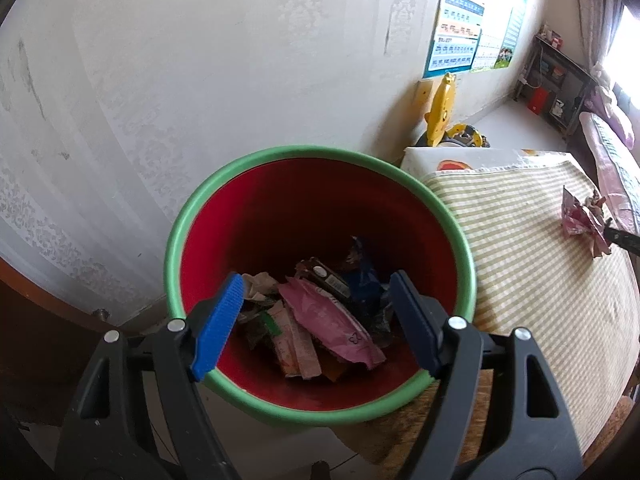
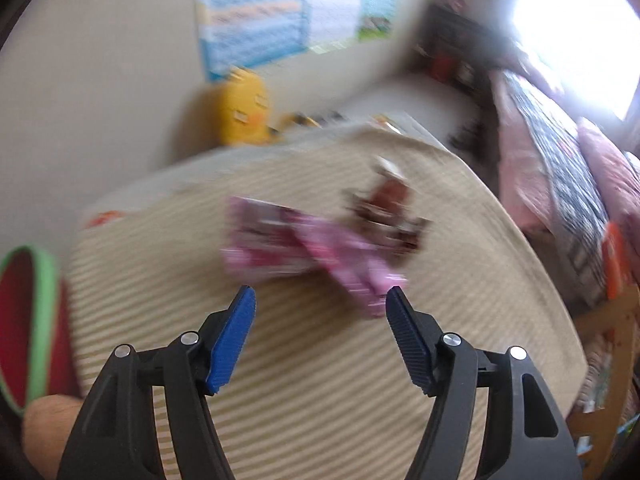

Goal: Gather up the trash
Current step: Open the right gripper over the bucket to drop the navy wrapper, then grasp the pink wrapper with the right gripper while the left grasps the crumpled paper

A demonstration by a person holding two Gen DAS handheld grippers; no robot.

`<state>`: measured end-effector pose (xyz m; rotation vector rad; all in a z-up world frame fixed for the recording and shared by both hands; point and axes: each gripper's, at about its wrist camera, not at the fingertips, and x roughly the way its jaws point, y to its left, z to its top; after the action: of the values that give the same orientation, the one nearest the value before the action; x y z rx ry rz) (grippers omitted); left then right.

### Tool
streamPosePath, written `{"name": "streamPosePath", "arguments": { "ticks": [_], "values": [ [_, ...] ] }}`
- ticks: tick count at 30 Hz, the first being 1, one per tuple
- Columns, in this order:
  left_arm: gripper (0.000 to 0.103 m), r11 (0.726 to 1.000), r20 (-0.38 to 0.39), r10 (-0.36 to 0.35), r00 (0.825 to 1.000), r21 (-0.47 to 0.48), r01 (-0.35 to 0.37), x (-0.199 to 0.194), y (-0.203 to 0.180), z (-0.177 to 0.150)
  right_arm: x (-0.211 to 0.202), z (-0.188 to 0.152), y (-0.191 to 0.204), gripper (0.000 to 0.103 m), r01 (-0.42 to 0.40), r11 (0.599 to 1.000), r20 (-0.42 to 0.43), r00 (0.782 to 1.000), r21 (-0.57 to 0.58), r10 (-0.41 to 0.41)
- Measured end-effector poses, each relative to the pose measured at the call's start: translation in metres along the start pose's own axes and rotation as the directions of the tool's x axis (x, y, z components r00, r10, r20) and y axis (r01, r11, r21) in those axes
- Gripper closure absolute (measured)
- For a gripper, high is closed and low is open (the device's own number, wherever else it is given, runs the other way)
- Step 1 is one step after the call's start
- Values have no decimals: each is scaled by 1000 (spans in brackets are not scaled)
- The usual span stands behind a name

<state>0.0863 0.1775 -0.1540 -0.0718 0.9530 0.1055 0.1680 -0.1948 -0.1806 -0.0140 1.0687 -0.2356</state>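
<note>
Left gripper open above red bin, wrappers inside

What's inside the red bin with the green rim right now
The red bin holds crumpled trash: a pink wrapper, a blue packet and paper scraps. Its floor under the pile is covered.

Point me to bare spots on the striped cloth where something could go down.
Free: the striped cloth just ahead of the right gripper, and the strip between the bin rim and the pink wrappers. Crowded: mid-cloth, where the pink wrappers and a brown wrapper lie together. The bin's bottom is littered with trash.
</note>
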Motion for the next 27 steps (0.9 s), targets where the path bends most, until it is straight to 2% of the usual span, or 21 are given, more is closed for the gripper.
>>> {"name": "streamPosePath", "arguments": {
  "ticks": [3, 4, 5, 6, 8, 12, 16, 19, 21, 23, 27],
  "values": [
    [31, 1000, -3, -3, 1000, 30, 3, -2, -12, 0, 27, 2, -12, 39, 24, 1000, -52, 998, -17, -25],
    [31, 999, -3, -4, 1000, 45, 4, -4, -18, 0, 34, 0, -14, 48, 4, 1000, -56, 998, -23, -5],
    [31, 998, -3, -7, 1000, 55, 7, -6, -23, 0, 35, -2, -14, 69, -16, 1000, -60, 998, -23, 14],
    [31, 998, -2, -13, 1000, 68, 13, -8, -30, 1, 39, -3, -16, 78, -37, 999, -69, 997, -17, 36],
    [31, 996, 8, -21, 1000, 86, 20, -13, -42, 3, 35, -10, -24, 88, -88, 996, -60, 994, 31, 90],
    [31, 989, 27, -47, 999, 139, 42, -20, -74, 8, 5, -41, -35, 89, -177, 981, -26, 983, 74, 179],
    [31, 972, 32, -120, 992, 209, 111, -26, -125, 19, -26, -84, -43, 89, -225, 968, -32, 973, 109, 230],
    [31, 948, 28, -209, 978, 250, 195, -26, -178, 32, -41, -117, -51, 89, -219, 967, -28, 974, 133, 225],
    [31, 927, 19, -274, 962, 272, 258, -23, -219, 44, -46, -134, -54, 89, -222, 962, -27, 973, 158, 229],
    [26, 911, 21, -305, 952, 296, 285, -17, -257, 53, -47, -141, -55, 89, -240, 956, -21, 969, 169, 247],
    [25, 876, -12, -339, 941, 360, 321, 3, -329, 68, -47, -146, -61, 89, -262, 950, 14, 965, 172, 264]
  ]
}}
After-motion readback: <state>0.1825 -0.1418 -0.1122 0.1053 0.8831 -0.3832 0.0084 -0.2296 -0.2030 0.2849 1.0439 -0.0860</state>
